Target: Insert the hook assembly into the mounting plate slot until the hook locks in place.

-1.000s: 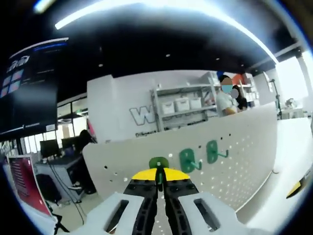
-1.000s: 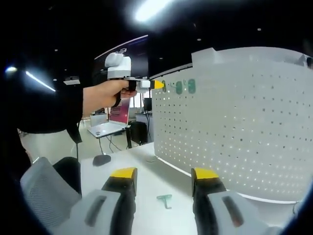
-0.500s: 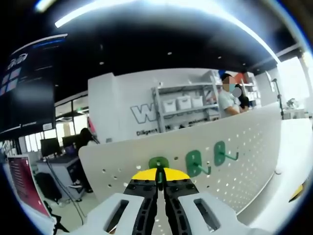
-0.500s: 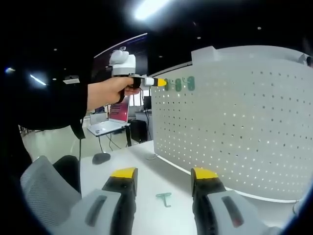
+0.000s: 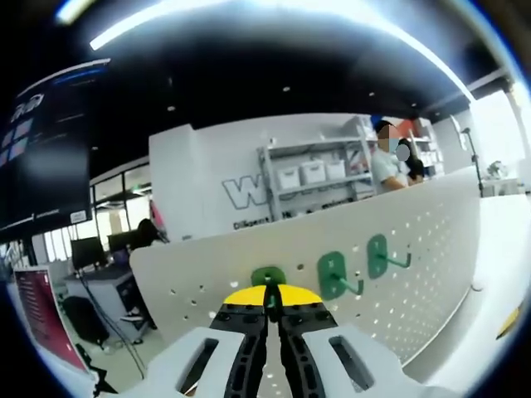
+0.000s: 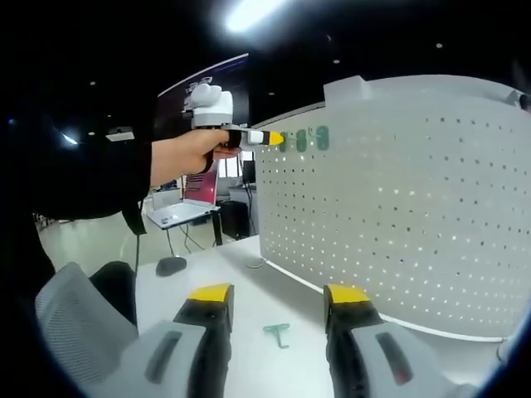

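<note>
Since a second ago the pegboard [image 5: 398,249] sits a little lower and further right in the left gripper view, while the left tool [image 5: 270,300] stays clamped on a green hook [image 5: 268,279] whose round head shows just above the yellow jaw tips, at the board's top left corner. Two more green hooks [image 5: 334,274] [image 5: 379,254] hang on the board to the right of it, their prongs pointing out, with plain perforated board beyond them toward the far edge.

In the right gripper view the left tool [image 6: 274,138] is held by a hand [image 6: 187,153] high at the board's [image 6: 398,207] upper left edge, its yellow tip just beside the mounted green hooks [image 6: 311,138]. Open air lies left of that vertical edge, with an office floor and a laptop [image 6: 178,217] behind.

Below, the right tool [image 6: 278,300] has its jaws spread apart, gripping nothing. Between them, on the white tabletop [image 6: 249,290], lies a spare green hook [image 6: 277,333], apart from both jaws and well clear of the board's curved lower edge. Bare tabletop surrounds it.
</note>
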